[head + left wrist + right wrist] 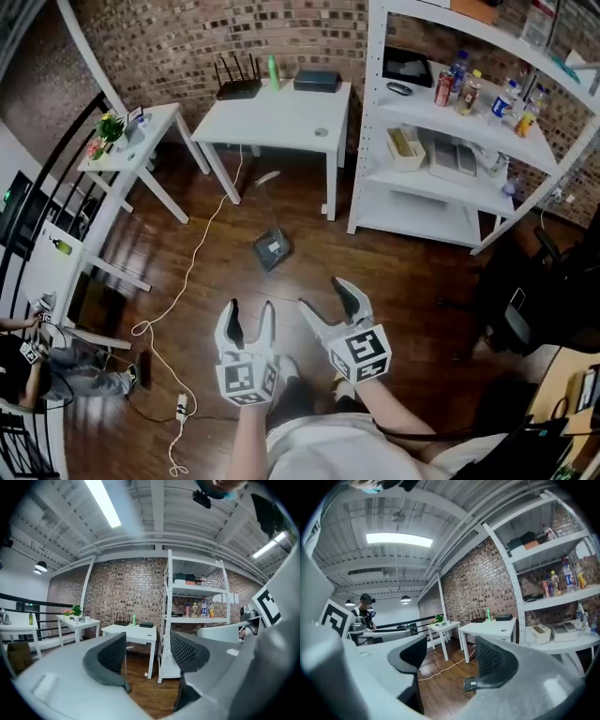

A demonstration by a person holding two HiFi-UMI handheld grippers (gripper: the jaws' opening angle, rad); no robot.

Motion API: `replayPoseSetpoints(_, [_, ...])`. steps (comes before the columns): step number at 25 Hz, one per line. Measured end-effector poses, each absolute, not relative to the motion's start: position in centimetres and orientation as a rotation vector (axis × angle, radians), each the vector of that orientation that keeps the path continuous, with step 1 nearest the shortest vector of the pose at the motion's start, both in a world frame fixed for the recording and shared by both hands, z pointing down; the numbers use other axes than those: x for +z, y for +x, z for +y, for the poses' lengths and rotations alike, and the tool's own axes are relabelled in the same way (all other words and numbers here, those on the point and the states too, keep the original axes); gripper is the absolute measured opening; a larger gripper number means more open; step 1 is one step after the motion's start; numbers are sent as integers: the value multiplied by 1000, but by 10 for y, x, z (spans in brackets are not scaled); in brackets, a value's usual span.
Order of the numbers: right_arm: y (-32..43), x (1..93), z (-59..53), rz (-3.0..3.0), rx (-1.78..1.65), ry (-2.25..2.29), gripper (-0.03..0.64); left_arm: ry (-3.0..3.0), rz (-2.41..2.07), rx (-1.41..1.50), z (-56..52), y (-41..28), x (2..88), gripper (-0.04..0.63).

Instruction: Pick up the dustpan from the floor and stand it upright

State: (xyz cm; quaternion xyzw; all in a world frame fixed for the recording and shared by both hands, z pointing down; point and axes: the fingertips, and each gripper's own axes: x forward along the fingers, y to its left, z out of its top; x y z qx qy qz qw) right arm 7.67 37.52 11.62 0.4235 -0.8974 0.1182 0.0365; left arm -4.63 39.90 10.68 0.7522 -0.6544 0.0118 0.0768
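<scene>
A dark grey dustpan [272, 249] with a white label lies flat on the wooden floor in front of the white table. In the right gripper view the dustpan [469, 684] shows low on the floor, partly behind the right jaw. My left gripper [250, 315] and right gripper [328, 300] are held side by side in the air, well short of the dustpan and pointing toward it. Both are open with nothing between the jaws. In the left gripper view the gripper [147, 657] looks level at the table and shelves; the dustpan is out of sight there.
A white table [281, 117] stands behind the dustpan, a white shelf unit [450, 178] with bottles to the right, a small side table [131, 141] to the left. A white cable [192, 272] runs across the floor to a power strip [181, 405]. A dark chair [525, 300] stands at right.
</scene>
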Motion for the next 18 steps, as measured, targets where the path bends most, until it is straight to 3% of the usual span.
replayPoseSetpoints(10, [80, 49, 398, -2741, 72, 1570, 308, 2478, -1940, -38, 426, -69, 41, 296])
replayPoseSetpoints(18, [20, 46, 413, -2717, -28, 1506, 307, 2379, -1997, -83, 446, -139, 49, 285])
